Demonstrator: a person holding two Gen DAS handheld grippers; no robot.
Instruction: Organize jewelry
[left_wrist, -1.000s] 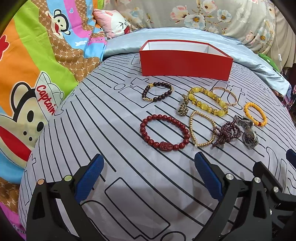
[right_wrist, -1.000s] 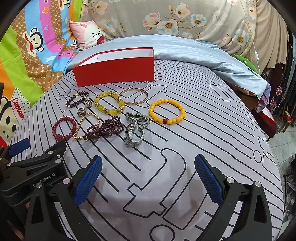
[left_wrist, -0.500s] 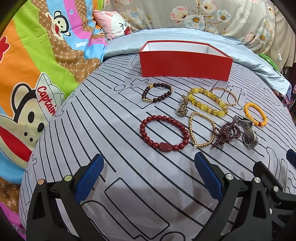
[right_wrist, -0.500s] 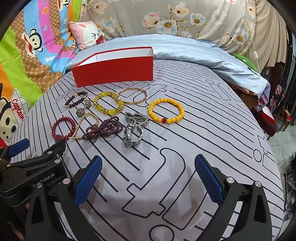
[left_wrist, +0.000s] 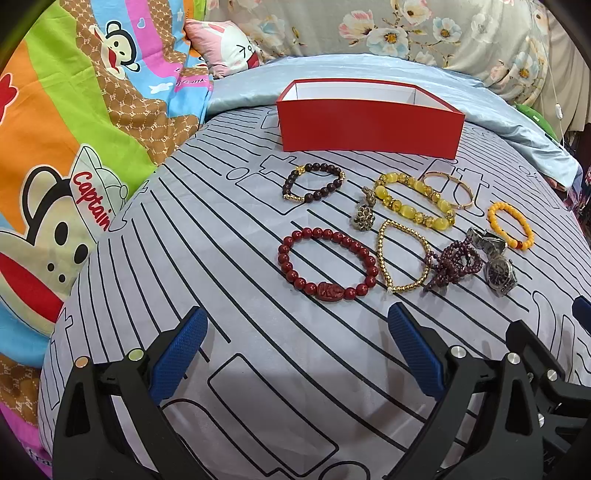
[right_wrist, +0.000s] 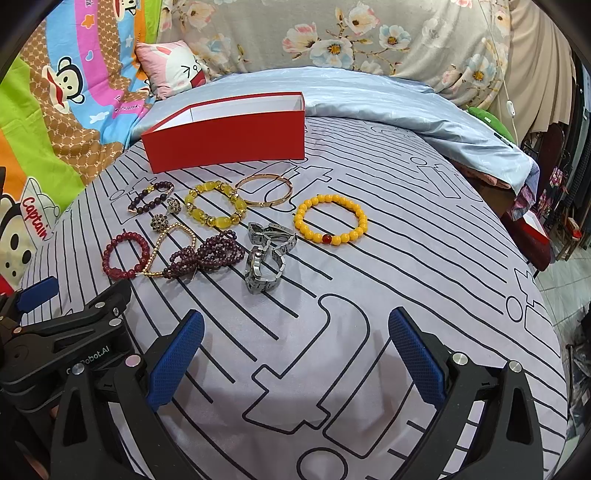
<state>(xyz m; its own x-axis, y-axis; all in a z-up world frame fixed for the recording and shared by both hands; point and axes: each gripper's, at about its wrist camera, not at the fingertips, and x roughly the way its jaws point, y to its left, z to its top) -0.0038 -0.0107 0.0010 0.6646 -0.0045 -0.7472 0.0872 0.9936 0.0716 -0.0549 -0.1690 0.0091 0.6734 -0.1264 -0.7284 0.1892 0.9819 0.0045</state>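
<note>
An open red box (left_wrist: 369, 125) with a white inside stands at the back of the striped bedspread; it also shows in the right wrist view (right_wrist: 229, 138). Several pieces of jewelry lie in front of it: a red bead bracelet (left_wrist: 327, 264), a dark bead bracelet (left_wrist: 314, 182), a yellow bead bracelet (left_wrist: 413, 201), a gold chain (left_wrist: 402, 258), an orange bead bracelet (right_wrist: 330, 219), a gold bangle (right_wrist: 264, 190), purple beads (right_wrist: 207, 254) and a silver watch (right_wrist: 266, 258). My left gripper (left_wrist: 295, 354) is open and empty, short of the red bracelet. My right gripper (right_wrist: 295, 354) is open and empty, short of the watch.
A cartoon monkey blanket (left_wrist: 66, 147) lies along the left. A pink pillow (left_wrist: 225, 40) and a pale blue quilt (right_wrist: 388, 99) lie behind the box. The bed's right edge (right_wrist: 546, 295) drops to the floor. The left gripper body (right_wrist: 66, 332) shows in the right wrist view.
Both grippers have edged slightly forward toward the jewelry. Nothing was taken hold of and the jewelry has not moved.
</note>
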